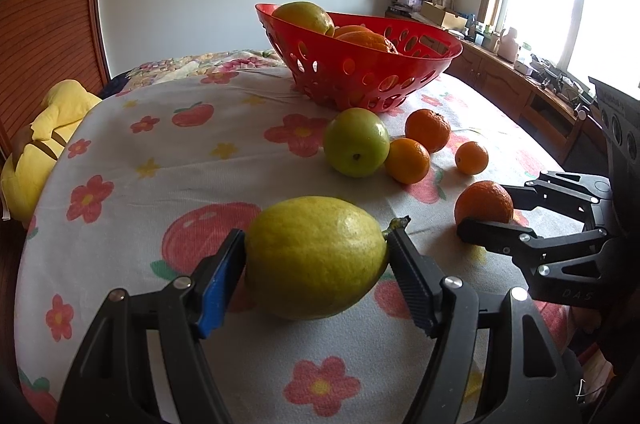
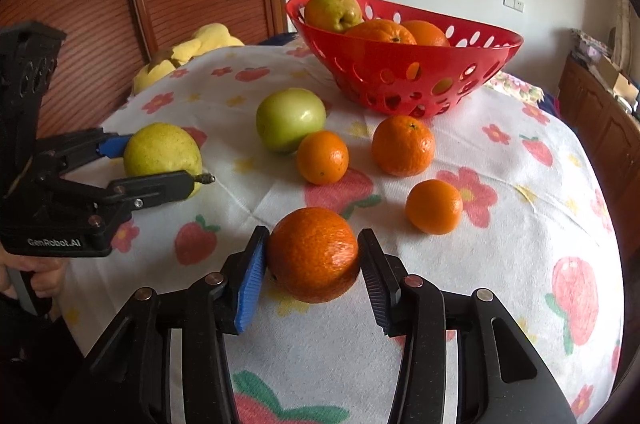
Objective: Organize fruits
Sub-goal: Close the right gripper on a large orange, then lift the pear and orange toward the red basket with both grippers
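My left claw (image 1: 316, 260) is clamped on the lemon (image 1: 316, 256), both pads pressed to its ends, stem poking out past the black pad. My right claw (image 2: 312, 264) has the big orange (image 2: 314, 254) pinched between its pads. Both fruits look to be sitting on the cloth (image 1: 160, 152), near my edge of it.

Next for me, I reckon, is lifting both straight up before swinging toward the basket (image 2: 404, 72), which stands at the far side already holding a pear (image 2: 332, 9) and two oranges. I'd keep the squeeze gentle; the lemon is gripped end to end and could pivot. I'd go high over the rim and clear the apple (image 2: 290, 118) and the three small oranges lying loose between me and the basket.

Hard to read: I can't see under either fruit, so contact with the cloth is a guess. The basket's floor is hidden behind its wall. The window side is blown out white.
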Action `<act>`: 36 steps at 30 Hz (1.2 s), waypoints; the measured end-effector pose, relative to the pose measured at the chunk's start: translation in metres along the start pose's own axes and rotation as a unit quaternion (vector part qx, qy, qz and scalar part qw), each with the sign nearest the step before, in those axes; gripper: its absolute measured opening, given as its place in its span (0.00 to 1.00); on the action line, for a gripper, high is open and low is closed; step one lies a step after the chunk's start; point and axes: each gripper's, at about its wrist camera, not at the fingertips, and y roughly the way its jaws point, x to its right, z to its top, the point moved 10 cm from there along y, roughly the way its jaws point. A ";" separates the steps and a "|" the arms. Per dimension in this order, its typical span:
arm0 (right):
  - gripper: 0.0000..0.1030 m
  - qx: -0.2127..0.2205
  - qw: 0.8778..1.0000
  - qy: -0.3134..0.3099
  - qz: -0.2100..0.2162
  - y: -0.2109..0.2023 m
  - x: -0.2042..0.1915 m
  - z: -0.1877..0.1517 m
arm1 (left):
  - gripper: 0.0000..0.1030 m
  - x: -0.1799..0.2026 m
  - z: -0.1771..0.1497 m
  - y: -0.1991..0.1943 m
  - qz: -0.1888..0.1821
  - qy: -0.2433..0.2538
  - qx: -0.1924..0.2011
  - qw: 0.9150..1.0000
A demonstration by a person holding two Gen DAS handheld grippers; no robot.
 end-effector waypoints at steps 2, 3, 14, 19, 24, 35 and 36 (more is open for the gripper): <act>0.43 0.000 1.000 0.001 0.001 0.000 0.000 0.000 | 0.70 0.000 0.000 0.001 -0.003 0.000 -0.003 1.000; 0.43 0.000 1.000 0.003 0.002 0.000 0.000 -0.001 | 0.71 0.001 -0.001 0.002 -0.003 0.000 -0.006 1.000; 0.43 0.009 1.000 0.012 0.003 -0.009 0.008 0.000 | 0.64 0.002 -0.001 0.001 -0.003 0.007 -0.003 1.000; 0.43 0.024 1.000 0.008 0.001 -0.021 0.014 0.014 | 0.63 0.004 0.003 -0.004 0.001 0.014 0.009 1.000; 0.43 0.043 0.999 0.000 -0.005 -0.034 0.025 0.036 | 0.63 0.006 0.011 -0.009 -0.004 0.012 0.017 1.000; 0.43 0.081 0.996 -0.010 -0.022 -0.056 0.055 0.086 | 0.63 0.012 0.064 -0.026 -0.012 0.018 0.054 0.998; 0.43 0.083 0.996 -0.013 -0.023 -0.056 0.058 0.091 | 0.63 0.012 0.069 -0.028 -0.012 0.019 0.057 0.998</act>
